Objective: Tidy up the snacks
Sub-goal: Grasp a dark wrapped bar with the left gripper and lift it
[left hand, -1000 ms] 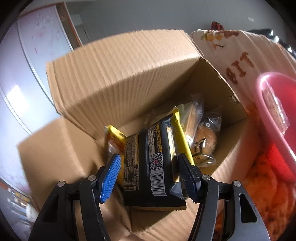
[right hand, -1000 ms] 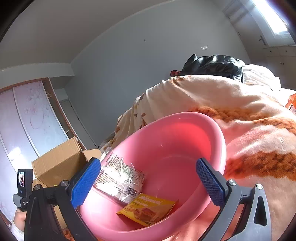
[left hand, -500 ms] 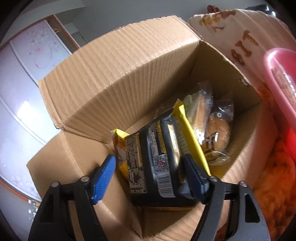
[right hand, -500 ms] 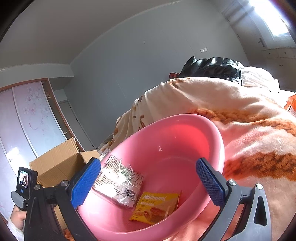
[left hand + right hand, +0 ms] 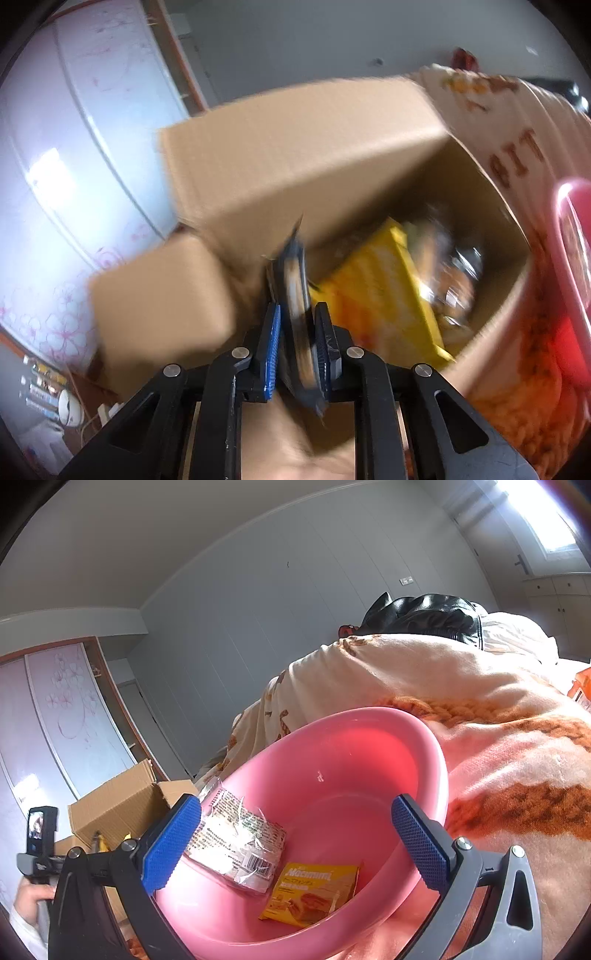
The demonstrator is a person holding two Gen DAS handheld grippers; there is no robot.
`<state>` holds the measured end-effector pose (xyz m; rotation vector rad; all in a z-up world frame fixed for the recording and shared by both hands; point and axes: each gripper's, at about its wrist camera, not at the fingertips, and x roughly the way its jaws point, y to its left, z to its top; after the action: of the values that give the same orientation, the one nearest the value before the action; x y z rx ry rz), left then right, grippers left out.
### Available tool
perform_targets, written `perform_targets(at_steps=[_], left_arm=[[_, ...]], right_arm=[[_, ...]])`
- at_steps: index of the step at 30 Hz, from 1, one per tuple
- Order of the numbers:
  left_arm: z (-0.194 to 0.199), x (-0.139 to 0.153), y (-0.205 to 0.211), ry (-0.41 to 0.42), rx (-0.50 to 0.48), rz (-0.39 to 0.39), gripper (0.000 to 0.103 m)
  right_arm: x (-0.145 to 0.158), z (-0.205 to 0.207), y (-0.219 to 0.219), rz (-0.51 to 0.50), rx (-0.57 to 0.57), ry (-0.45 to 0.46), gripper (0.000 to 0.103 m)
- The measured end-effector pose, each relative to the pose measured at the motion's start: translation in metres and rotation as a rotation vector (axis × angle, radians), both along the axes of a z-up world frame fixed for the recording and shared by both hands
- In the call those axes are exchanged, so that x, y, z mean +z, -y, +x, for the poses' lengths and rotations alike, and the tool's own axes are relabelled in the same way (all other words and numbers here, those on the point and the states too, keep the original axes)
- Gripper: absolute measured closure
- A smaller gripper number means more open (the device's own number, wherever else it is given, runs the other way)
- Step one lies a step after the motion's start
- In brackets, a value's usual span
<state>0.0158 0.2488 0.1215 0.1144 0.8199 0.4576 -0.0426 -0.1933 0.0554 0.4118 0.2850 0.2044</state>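
We see a cream and orange blanket [image 5: 498,716] spread over the bed, filling the far right of the right wrist view, with a black leather jacket [image 5: 424,614] heaped on its far end. On the blanket sits a pink basin [image 5: 424,746], and to its left stands an open cardboard box [image 5: 295,177] with its flaps up.

In the basin lie a clear crinkled snack packet [image 5: 240,845] on the left and a yellow snack packet [image 5: 314,893] just right of it, nearer to us. The right gripper [image 5: 295,845] hangs over the near rim of the basin with its blue pads spread wide and nothing between them.

Inside the box we make out a yellow snack bag [image 5: 380,291] and, further right, blurred clear-wrapped pastries [image 5: 454,280]. The left gripper [image 5: 295,347] has just been closing, and its pads now pinch a dark snack packet [image 5: 293,291] edge-on, held above the near left part of the box. The left wrist view is smeared by motion, so we cannot read the packet's print.
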Motion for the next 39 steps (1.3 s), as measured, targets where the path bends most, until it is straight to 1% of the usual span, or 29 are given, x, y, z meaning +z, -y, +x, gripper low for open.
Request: perform_targets(at_steps=[2, 5, 8, 11, 15, 18, 19, 21, 22, 24, 26, 28, 29, 31, 34, 36, 39], left_arm=[[-0.001, 0.004, -0.01, 0.003, -0.004, -0.043, 0.089], [0.002, 0.003, -0.009, -0.007, -0.017, -0.041, 0.089], [0.005, -0.003, -0.009, -0.032, -0.036, -0.076, 0.088], [0.006, -0.008, -0.013, -0.029, -0.033, -0.114, 0.087], [0.013, -0.01, -0.01, -0.045, -0.022, -0.088, 0.085], [0.023, -0.02, -0.001, -0.072, -0.023, -0.039, 0.08], [0.026, -0.024, 0.002, -0.087, -0.018, -0.004, 0.078], [0.033, -0.032, 0.008, -0.11, -0.008, 0.066, 0.076], [0.034, -0.034, 0.008, -0.109, -0.005, 0.079, 0.076], [0.033, -0.036, 0.006, -0.092, 0.008, 0.077, 0.076], [0.029, -0.034, 0.004, -0.075, 0.014, 0.056, 0.08], [0.024, -0.03, 0.0, -0.048, 0.013, 0.018, 0.083], [0.018, -0.026, -0.006, -0.026, 0.018, -0.013, 0.086], [0.009, -0.016, -0.014, 0.019, 0.015, -0.092, 0.088], [-0.002, -0.001, -0.021, 0.076, 0.006, -0.161, 0.09], [-0.01, 0.01, -0.025, 0.103, -0.011, -0.198, 0.091], [-0.02, 0.026, -0.023, 0.149, -0.043, -0.232, 0.094]], right_arm=[[0.0, 0.0, 0.0, -0.001, 0.0, 0.0, 0.0], [0.0, 0.0, 0.0, -0.002, -0.001, 0.001, 0.0], [0.0, 0.0, 0.0, 0.0, 0.0, 0.001, 0.0], [0.0, 0.0, 0.0, 0.002, 0.001, 0.001, 0.0], [0.0, 0.0, 0.0, 0.001, 0.001, 0.001, 0.0], [-0.001, 0.0, 0.0, 0.002, 0.001, 0.002, 0.0], [-0.001, 0.0, 0.0, 0.002, 0.001, 0.002, 0.0], [-0.001, 0.0, 0.0, 0.002, 0.001, 0.002, 0.0], [-0.001, 0.0, 0.0, 0.003, 0.001, 0.002, 0.0], [-0.001, 0.0, 0.0, 0.004, 0.002, 0.002, 0.0], [-0.001, 0.0, 0.001, 0.005, 0.002, 0.002, 0.0], [-0.001, 0.0, 0.001, 0.004, 0.001, 0.002, 0.0], [-0.001, 0.0, 0.001, 0.004, 0.002, 0.003, 0.0], [-0.001, 0.0, 0.001, 0.005, 0.002, 0.002, 0.0], [-0.001, 0.0, 0.001, 0.005, 0.001, 0.002, 0.0], [-0.001, 0.0, 0.002, 0.006, 0.001, 0.003, 0.0], [-0.001, -0.001, 0.002, 0.008, 0.0, 0.004, 0.0]])
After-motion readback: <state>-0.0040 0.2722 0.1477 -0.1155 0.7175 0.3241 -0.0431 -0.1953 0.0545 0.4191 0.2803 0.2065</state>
